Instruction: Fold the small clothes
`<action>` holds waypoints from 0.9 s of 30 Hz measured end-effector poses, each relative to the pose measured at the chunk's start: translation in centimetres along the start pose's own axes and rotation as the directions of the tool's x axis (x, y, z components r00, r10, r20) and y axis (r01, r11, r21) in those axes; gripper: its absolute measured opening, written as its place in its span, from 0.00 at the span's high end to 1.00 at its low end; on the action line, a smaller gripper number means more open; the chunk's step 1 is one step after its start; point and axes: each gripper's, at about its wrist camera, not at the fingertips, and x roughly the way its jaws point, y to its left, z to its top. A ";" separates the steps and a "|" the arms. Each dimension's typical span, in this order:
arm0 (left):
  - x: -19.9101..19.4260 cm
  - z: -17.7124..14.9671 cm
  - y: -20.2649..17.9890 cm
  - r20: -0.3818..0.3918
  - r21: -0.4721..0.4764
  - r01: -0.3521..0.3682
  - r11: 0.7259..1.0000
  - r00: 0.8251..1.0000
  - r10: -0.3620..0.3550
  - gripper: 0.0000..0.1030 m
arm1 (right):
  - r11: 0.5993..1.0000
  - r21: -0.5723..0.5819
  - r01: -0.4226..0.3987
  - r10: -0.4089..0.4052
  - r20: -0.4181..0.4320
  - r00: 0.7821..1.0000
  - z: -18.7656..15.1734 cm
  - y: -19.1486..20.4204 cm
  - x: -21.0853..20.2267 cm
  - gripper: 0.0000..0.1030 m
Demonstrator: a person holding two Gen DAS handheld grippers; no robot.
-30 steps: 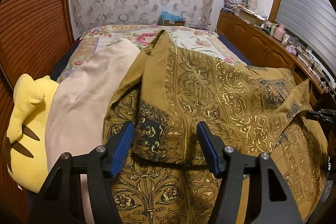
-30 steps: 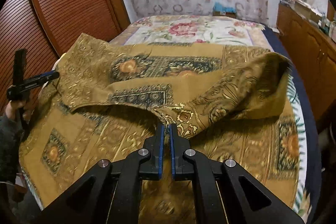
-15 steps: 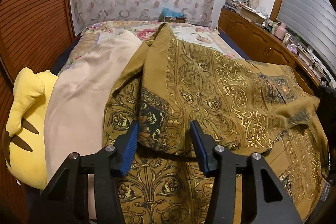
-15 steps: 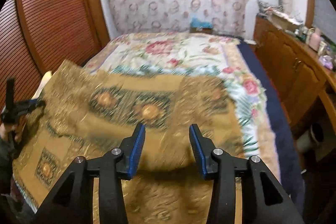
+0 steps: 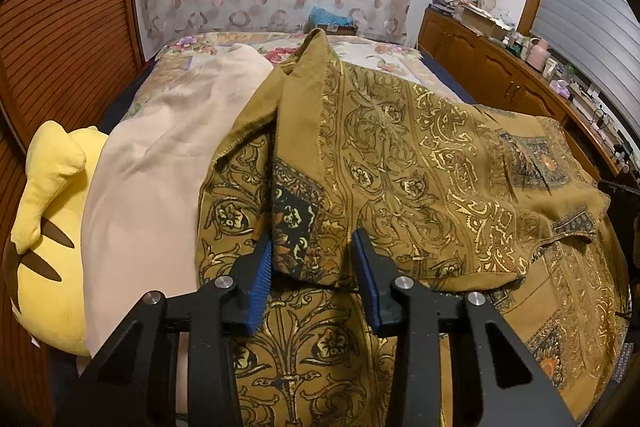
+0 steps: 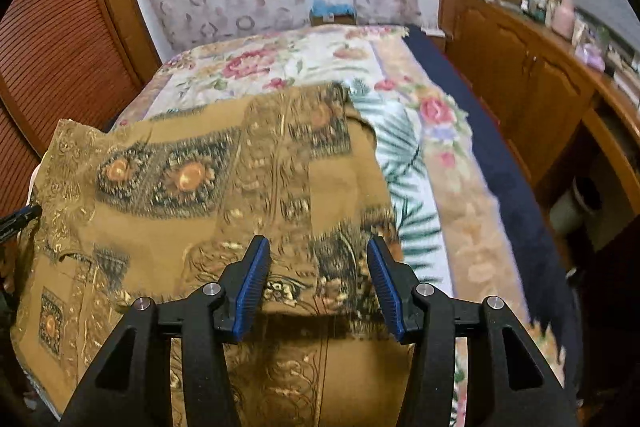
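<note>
- The ochre patterned cloth (image 5: 420, 163) lies half folded on the bed (image 6: 320, 67).
- The left gripper (image 5: 312, 267) has jaws closing around the folded edge; let them bite both layers.
- The right gripper (image 6: 318, 279) has jaws opening, empty above the cloth; keep it clear.

Patterned cloth (image 5: 420, 163) on bed (image 6: 304, 67)
</note>
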 end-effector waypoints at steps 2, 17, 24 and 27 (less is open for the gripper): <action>0.1 0.1 -0.1 0.001 -0.002 -0.002 1.000 1.000 0.002 0.61 | 1.000 0.008 -0.013 0.013 -0.015 1.000 -0.4 -0.3 0.5 0.49; -3.9 0.9 -0.8 0.109 -0.010 0.029 1.000 0.994 -0.028 0.96 | 0.984 -0.076 -0.163 0.167 0.043 0.985 1.0 -2.1 -1.6 0.97; -7.8 0.1 -1.2 0.190 -0.018 0.043 0.999 0.981 -0.038 0.96 | 0.981 -0.112 -0.161 0.173 0.114 0.978 0.3 -2.8 -4.6 0.98; -9.4 -1.0 -1.1 0.216 -0.020 0.048 0.999 0.976 -0.042 0.96 | 0.980 -0.125 -0.158 0.175 0.137 0.975 -0.5 -3.1 -5.5 0.98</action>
